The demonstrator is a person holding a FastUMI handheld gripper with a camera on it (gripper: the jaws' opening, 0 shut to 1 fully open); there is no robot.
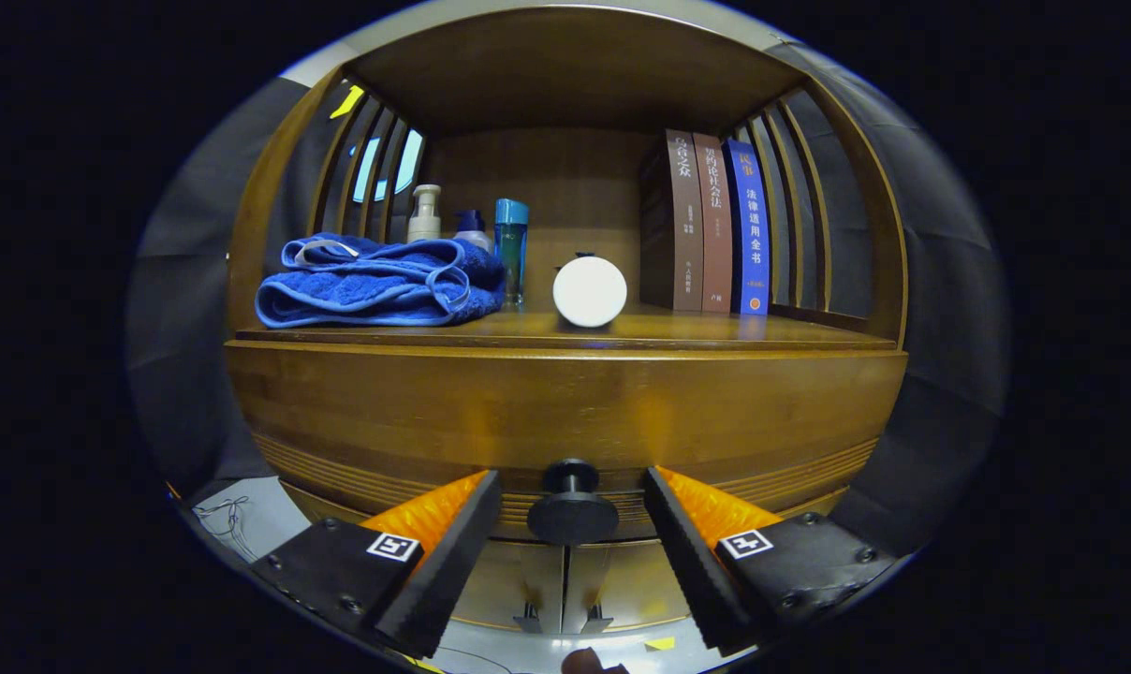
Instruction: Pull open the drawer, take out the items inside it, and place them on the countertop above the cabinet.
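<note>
A wooden cabinet fills the view, its drawer front [565,407] closed flush under the countertop [678,329]. A round black knob [572,505] sticks out of the drawer's lower middle. My gripper [572,491] is open, with one finger on each side of the knob and a small gap left on both sides. The inside of the drawer is hidden.
On the countertop lie a folded blue towel [378,281], a pump bottle [424,215], a teal bottle [511,248], a white round object [590,291] and three upright books [715,225]. A shelf roof and slatted side walls enclose that space. Below the drawer are cabinet doors [565,580].
</note>
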